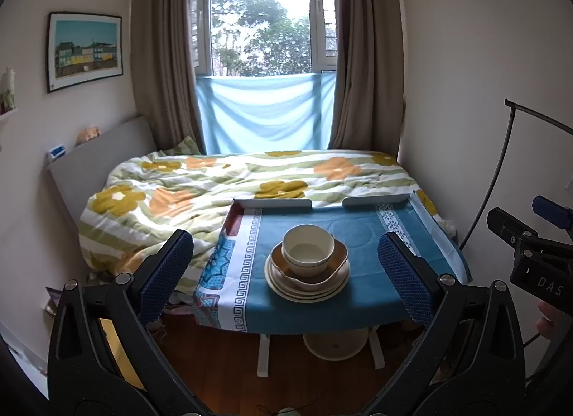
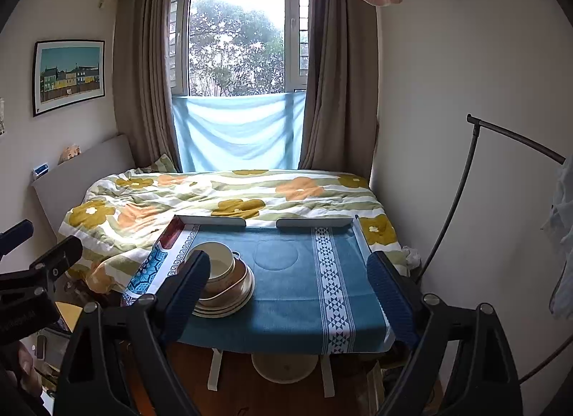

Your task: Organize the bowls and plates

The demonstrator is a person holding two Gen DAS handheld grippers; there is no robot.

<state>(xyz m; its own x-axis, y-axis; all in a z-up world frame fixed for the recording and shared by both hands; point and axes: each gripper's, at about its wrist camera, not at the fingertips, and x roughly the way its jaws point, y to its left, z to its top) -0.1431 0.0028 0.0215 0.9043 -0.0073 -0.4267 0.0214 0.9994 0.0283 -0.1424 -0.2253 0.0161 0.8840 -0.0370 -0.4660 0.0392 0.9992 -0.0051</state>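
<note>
Bowl (image 1: 307, 248) sits atop stacked plates (image 1: 307, 285) on table (image 1: 358, 233), ahead of my tongs, w/o contact. Left gripper (image 1: 286, 272) & right gripper (image 2: 290, 290) both gape wide, empty.

Open air between both grippers and the table (image 1: 358, 305). Bare blue cloth (image 2: 286, 294) right of the stack of plates and bowls (image 1: 307, 265), wide enough for a gripper. Far edge blocked by two low white rails (image 1: 274, 203), with a gap between. Right side hemmed by a bent black pole (image 2: 462, 201) near the wall.
</note>
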